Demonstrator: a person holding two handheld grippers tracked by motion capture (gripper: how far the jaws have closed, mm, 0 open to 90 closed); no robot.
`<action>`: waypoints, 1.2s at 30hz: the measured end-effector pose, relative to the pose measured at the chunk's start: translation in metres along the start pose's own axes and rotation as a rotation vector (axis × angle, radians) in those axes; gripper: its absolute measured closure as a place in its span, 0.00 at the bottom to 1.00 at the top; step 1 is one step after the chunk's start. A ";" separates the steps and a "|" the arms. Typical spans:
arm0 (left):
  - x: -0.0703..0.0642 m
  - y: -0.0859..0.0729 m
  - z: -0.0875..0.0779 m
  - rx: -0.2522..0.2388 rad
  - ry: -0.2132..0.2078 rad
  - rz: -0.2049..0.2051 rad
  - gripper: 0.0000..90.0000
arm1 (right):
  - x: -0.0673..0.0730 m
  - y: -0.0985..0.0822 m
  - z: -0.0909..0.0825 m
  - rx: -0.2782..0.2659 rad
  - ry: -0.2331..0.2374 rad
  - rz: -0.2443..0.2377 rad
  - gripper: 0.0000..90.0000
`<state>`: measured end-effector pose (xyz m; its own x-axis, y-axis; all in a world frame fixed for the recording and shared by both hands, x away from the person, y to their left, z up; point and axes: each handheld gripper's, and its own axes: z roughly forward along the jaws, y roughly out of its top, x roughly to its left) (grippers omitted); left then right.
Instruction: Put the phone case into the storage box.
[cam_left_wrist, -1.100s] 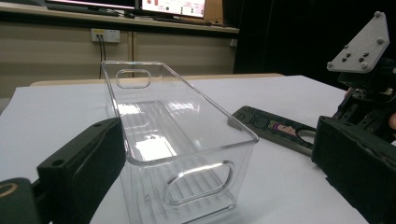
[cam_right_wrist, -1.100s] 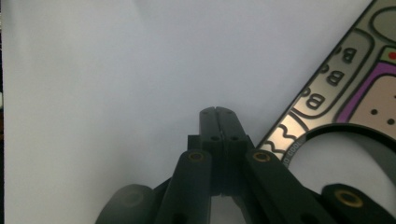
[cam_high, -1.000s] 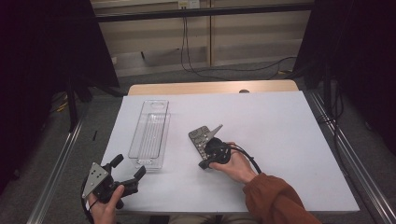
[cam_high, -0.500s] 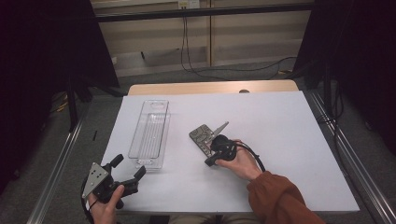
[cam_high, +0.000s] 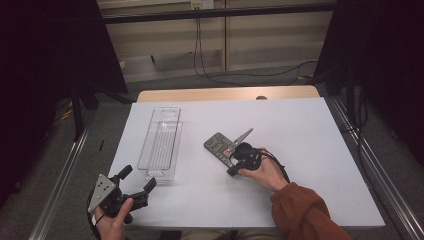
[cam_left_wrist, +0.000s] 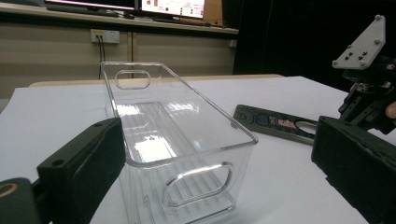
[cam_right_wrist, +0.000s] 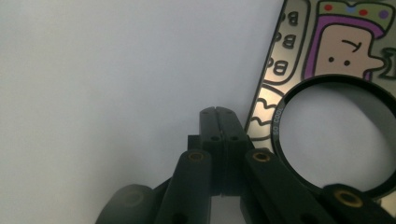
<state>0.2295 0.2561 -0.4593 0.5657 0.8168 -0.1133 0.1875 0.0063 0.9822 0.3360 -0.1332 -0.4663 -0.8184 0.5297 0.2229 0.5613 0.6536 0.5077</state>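
Two claws: your left claw (cam_high: 137, 181) stood open before the clear bin (cam_high: 161, 145); your right claw (cam_right_wrist: 218, 122), closed empty, touched the bin-side flat card (cam_high: 219, 147), needing opening.

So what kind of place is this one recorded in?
Probably a lab or recording room, not a home: a table under white sheeting, dark curtains on both sides, cables along the floor, and monitors on a bench at the back.
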 end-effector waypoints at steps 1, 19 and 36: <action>0.000 0.000 0.000 0.000 0.000 0.000 0.03 | -0.001 -0.001 -0.001 0.001 0.002 -0.002 1.00; 0.000 0.000 0.001 -0.002 0.000 0.001 0.03 | -0.021 -0.011 -0.012 -0.008 -0.036 0.035 1.00; -0.001 0.000 0.001 -0.005 0.003 -0.008 0.03 | -0.038 -0.018 -0.021 -0.028 -0.107 0.069 1.00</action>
<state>0.2302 0.2548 -0.4592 0.5621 0.8182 -0.1211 0.1878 0.0163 0.9821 0.3544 -0.1763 -0.4664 -0.7593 0.6283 0.1691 0.6109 0.5990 0.5177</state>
